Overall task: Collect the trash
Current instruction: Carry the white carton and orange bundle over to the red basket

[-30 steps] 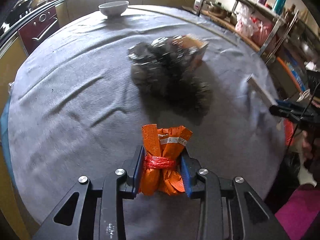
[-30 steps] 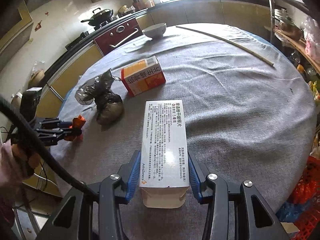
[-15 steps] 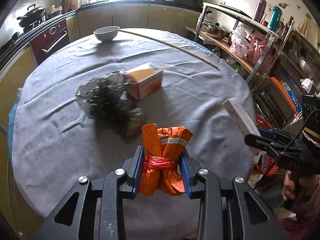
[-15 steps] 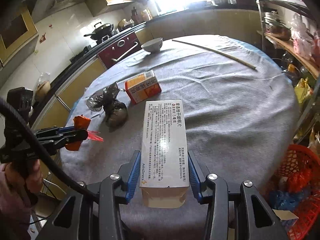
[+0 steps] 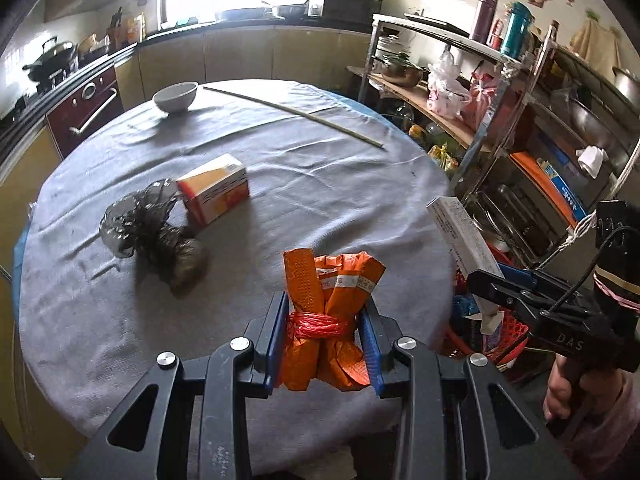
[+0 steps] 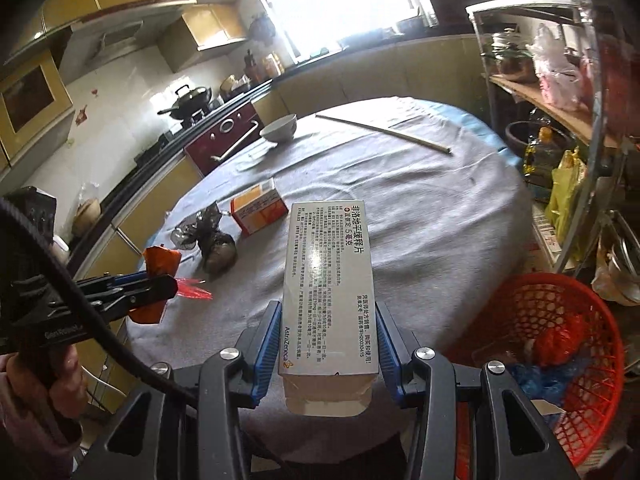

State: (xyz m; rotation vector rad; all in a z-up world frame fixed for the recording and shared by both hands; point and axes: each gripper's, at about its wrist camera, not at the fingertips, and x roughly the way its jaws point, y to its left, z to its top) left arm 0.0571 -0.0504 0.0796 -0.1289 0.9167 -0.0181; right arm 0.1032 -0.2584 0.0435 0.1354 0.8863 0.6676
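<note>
My left gripper (image 5: 325, 322) is shut on an orange wrapper bundle (image 5: 328, 292) tied with red string, held above the near edge of the round table (image 5: 320, 184). My right gripper (image 6: 327, 330) is shut on a long white medicine box (image 6: 328, 280), lifted over the table's near right edge. Each gripper shows in the other's view, the right one (image 5: 486, 280) with the white box (image 5: 460, 236), the left one (image 6: 170, 284) with the orange bundle (image 6: 160, 262). On the grey cloth lie an orange-and-white carton (image 5: 214, 188) and a dark crumpled plastic bag (image 5: 160, 236).
A red mesh basket (image 6: 560, 344) holding some trash stands on the floor right of the table. A white bowl (image 5: 176, 96) and a long thin stick (image 5: 292, 114) lie at the table's far side. Metal shelves (image 5: 500, 92) crowd the right; a person's hand (image 6: 44, 376) holds each handle.
Both grippers have pulled back and risen from the table with their loads still gripped. The table looks farther away, and the red basket has come into the right wrist view.
</note>
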